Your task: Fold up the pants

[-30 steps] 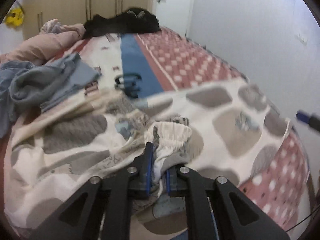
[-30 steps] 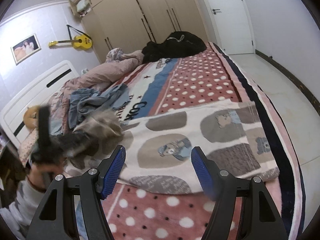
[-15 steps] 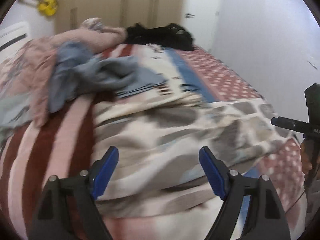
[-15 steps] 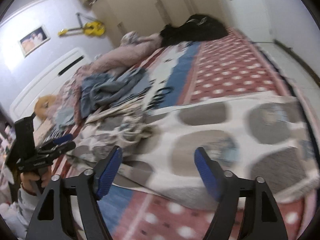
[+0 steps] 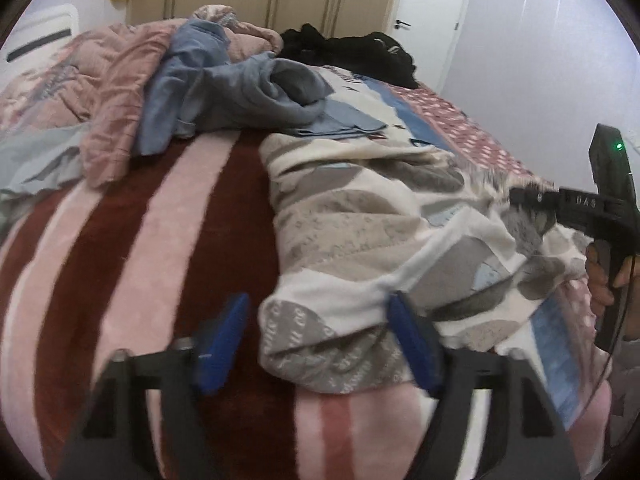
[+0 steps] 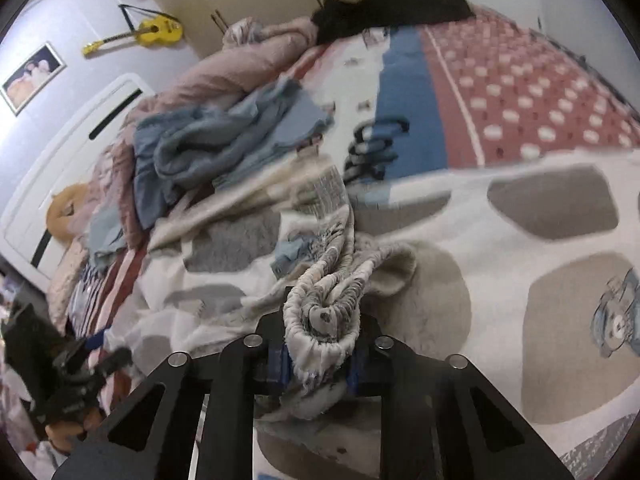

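My right claw [image 6: 316,360] pinches the pants [image 6: 400,240] at the gathered elastic waistband; left claw [image 5: 316,344] spread over their soft patterned hem.

Blue clothes [image 5: 240,92], pink quilt [image 5: 108,92], black heap [image 5: 348,54], yellow guitar [image 6: 154,32]

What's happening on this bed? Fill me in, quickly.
A person with a handheld gripper in each hand is folding patterned pants spread on the bed. The right gripper is shut on the bunched elastic waistband. The left gripper is open, its fingers either side of a folded pants edge without pinching it. Other clothes are piled further up the bed.
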The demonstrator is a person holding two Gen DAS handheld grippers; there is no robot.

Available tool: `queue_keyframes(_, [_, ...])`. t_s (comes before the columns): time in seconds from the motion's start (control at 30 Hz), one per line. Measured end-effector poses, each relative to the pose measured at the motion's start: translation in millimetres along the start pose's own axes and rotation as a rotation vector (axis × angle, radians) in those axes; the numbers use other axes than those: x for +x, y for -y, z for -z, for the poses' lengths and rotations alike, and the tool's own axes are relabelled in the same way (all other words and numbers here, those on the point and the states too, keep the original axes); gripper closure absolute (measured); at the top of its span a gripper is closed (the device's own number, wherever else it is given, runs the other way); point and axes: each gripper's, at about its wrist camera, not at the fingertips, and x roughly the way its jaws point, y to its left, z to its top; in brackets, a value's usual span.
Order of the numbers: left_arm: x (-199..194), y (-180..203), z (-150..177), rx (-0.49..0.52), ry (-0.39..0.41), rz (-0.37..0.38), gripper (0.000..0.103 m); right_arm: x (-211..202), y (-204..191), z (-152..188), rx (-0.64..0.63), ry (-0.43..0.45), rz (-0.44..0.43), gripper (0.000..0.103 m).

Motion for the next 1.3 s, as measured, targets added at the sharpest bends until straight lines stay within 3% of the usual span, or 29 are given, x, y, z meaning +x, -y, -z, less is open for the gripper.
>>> queue_keyframes(0.03, [0.2,1.7,0.1,0.003,-0.004,0.013,0.056,-8.7,-1.8,-0.7,-0.015,0.027,0.003,0.092])
queue_keyframes(0.1, [-2.5,6.3,-0.1,0.021,0.009,0.024,0.082,-29.9,-5.9,-0.9,-0.044,0.077,0.005,0.092])
queue_keyframes(0.2, [-10.6,14.4,0.0,0.043,0.040,0.059,0.092,-54.4,-4.5,2.5,-0.068,0.105,0.021,0.092])
queue_keyframes(0.37, [-12.7,31.8,5.4,0.105,0.010,0.024,0.094,-78.1,13.5,20.4,-0.078,0.097,0.060,0.092])
queue_keyframes(0.63, [-13.4,28.5,12.0,0.082,-0.039,-0.016,0.094,-40.6,46.0,55.6,-0.020,-0.019,0.053,0.091])
queue_keyframes(0.9, [-3.0,15.0,5.4,0.069,-0.033,-0.194,0.094,-42.9,37.3,59.3,-0.029,0.002,-0.007,0.091])
queue_keyframes(1.03, [2.4,7.4,9.6,0.044,-0.058,-0.198,0.094,-37.5,26.4,57.2,-0.042,0.002,-0.030,0.091])
queue_keyframes(1.07, [1.5,9.5,10.6,0.055,-0.058,-0.185,0.092,-36.6,24.8,57.0,-0.047,0.003,-0.027,0.091])
queue_keyframes(1.13, [-2.1,17.4,11.6,0.102,-0.058,-0.149,0.070,-35.1,24.8,56.3,-0.050,0.004,-0.024,0.091])
queue_keyframes(1.17, [-4.8,21.6,12.5,0.118,-0.053,-0.135,0.043,-34.5,27.1,56.2,-0.044,0.000,-0.026,0.091])
queue_keyframes(1.2, [-8.5,26.5,13.0,0.140,-0.032,-0.134,0.034,-34.5,28.9,56.5,-0.038,-0.002,-0.029,0.091])
queue_keyframes(1.3, [-3.3,39.3,14.4,0.212,-0.054,-0.187,0.034,-34.9,31.8,56.7,-0.030,-0.009,-0.037,0.091])
